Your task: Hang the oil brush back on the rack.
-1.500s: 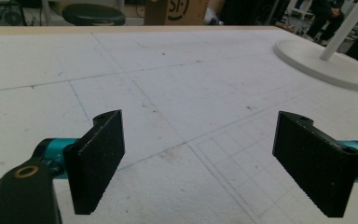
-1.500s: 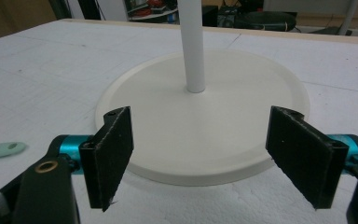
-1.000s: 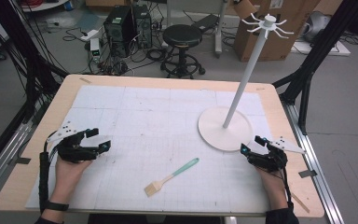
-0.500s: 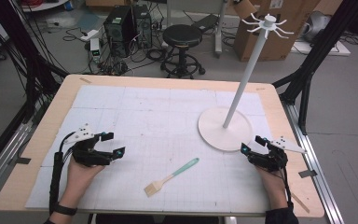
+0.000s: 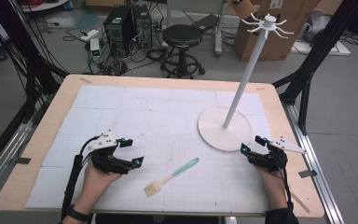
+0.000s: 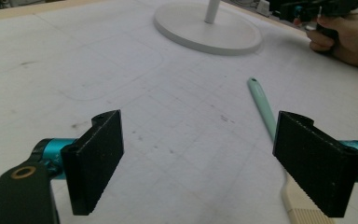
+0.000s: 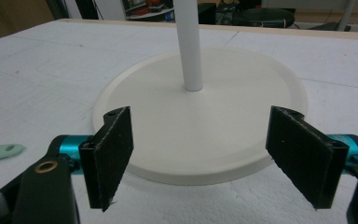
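A pastry brush (image 5: 171,176) with a teal handle and pale bristles lies flat near the table's front middle. My left gripper (image 5: 133,151) hovers open just left of it, with nothing between its jaws. In the left gripper view the brush handle (image 6: 263,107) runs up past the right-hand jaw of the open left gripper (image 6: 205,163). My right gripper (image 5: 251,144) stands open at the front right, facing the round base (image 5: 225,128) of a white hook stand. In the right gripper view that base (image 7: 200,116) and pole (image 7: 189,42) lie straight ahead of the open right gripper (image 7: 207,156).
The stand's tall pole (image 5: 247,74) rises to a ring of hooks (image 5: 266,21) over the back right. A white gridded mat (image 5: 144,112) covers the wooden table (image 5: 51,121). In the left gripper view the other hand (image 6: 345,37) rests at the far right.
My left gripper has moved right across the mat, closer to the brush. The right gripper and the brush have stayed put.
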`<move>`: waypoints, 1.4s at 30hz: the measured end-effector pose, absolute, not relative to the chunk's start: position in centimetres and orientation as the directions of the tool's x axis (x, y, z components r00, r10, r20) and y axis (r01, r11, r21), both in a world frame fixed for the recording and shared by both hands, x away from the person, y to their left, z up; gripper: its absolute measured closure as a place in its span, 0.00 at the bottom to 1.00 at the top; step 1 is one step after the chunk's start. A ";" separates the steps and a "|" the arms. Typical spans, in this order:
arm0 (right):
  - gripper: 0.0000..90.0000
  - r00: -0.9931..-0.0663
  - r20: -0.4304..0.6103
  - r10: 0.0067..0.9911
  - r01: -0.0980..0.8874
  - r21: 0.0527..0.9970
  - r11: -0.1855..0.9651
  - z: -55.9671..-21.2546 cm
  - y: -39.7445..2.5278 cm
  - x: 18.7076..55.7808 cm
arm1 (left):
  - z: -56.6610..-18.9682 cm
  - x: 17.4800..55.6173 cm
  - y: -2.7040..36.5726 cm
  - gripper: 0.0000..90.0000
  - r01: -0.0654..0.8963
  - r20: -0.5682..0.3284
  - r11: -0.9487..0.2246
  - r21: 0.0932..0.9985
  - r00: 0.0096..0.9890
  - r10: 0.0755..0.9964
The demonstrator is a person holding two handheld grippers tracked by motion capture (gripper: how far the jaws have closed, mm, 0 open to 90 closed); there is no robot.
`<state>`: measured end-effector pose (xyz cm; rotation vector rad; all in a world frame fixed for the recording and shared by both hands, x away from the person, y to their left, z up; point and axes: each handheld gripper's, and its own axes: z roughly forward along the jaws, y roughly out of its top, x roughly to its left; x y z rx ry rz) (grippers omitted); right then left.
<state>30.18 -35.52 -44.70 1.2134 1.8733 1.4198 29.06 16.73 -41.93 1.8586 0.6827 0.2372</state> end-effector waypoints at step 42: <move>0.25 -0.488 0.125 0.864 0.356 0.932 0.066 -44.7 -35.5 30.2 | -45.0 25.4 6.3 0.70 0.330 -0.012 -0.515 0.791 0.851 0.526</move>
